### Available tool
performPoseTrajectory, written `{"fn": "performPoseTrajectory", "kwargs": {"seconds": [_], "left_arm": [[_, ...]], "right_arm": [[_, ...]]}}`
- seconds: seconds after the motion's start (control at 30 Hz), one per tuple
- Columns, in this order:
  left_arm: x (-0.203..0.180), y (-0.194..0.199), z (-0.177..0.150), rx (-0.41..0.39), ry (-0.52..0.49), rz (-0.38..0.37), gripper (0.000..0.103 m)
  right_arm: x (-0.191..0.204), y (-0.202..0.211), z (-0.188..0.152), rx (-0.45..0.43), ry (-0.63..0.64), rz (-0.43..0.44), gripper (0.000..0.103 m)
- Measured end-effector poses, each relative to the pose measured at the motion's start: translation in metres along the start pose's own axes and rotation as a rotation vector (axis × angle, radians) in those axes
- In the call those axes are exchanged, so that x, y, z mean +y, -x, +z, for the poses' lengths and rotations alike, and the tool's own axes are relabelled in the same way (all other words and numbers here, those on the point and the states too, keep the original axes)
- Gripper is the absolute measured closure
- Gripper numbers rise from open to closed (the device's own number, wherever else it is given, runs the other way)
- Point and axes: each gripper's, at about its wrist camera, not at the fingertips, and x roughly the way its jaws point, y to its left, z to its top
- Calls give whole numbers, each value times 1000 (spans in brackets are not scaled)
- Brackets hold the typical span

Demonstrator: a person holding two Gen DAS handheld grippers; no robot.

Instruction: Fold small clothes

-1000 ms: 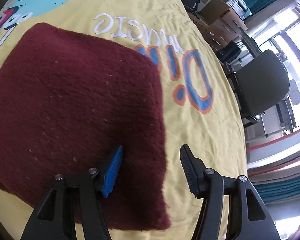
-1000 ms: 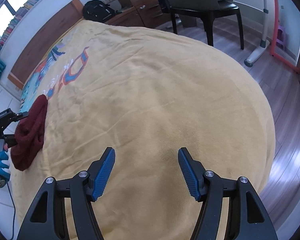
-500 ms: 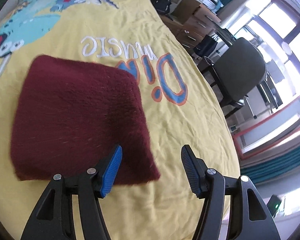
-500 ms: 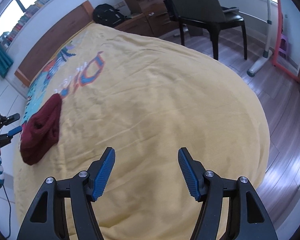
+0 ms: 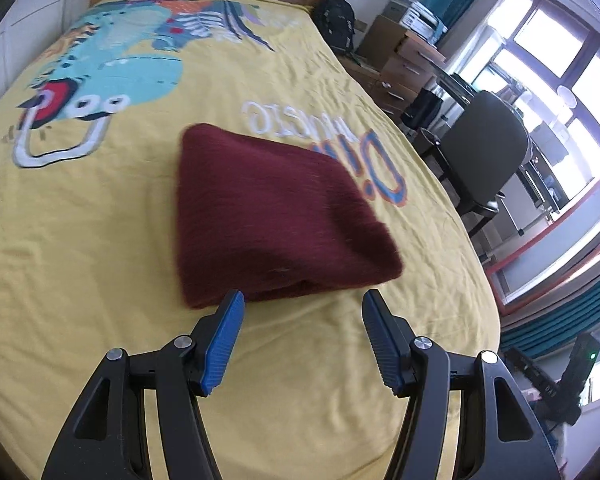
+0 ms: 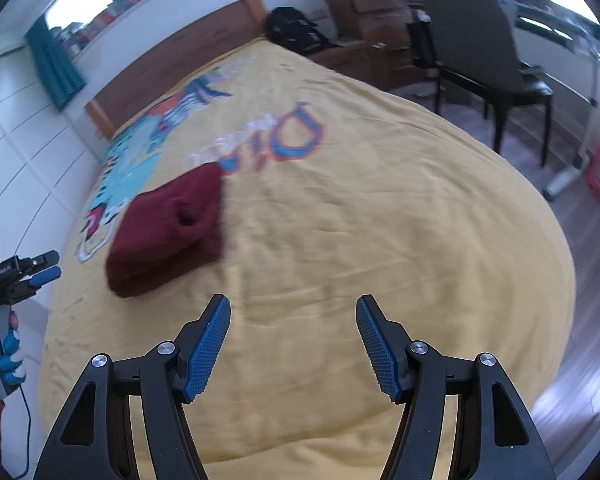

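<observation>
Maroon knit [image 5: 268,216] folded; right view shows sleeve opening; both grippers' jaws spread, empty.

1. A bed [image 5: 80,240] carries everything, covered by a yellow blanket [image 6: 380,240] printed with cartoon figures and lettering.
2. A folded maroon knit garment [image 5: 268,216] lies directly on the blanket.

Maroon fuzzy garment [image 5: 268,216], yellow cartoon-printed bedspread [image 5: 80,248], blue-padded fingers [image 5: 224,340]
</observation>
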Motion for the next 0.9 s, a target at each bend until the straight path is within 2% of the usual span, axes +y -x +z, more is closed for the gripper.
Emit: {"fn": "performPoseTrajectory", "kwargs": {"seconds": [0.17, 0.27, 0.47, 0.67, 0.9], "left_arm": [[33, 34, -4, -32, 11, 34, 47], [47, 41, -2, -41, 17, 37, 47], [56, 17, 5, -20, -4, 35, 47], [53, -34, 21, 15, -57, 13, 47], [45, -90, 41, 28, -120, -14, 47]], "right_arm": [[67, -18, 14, 12, 99, 72, 36], [104, -37, 25, 26, 152, 120, 36], [153, -92, 48, 65, 214, 192, 36], [170, -150, 68, 98, 251, 220, 36], [154, -204, 91, 120, 237, 257, 36]]}}
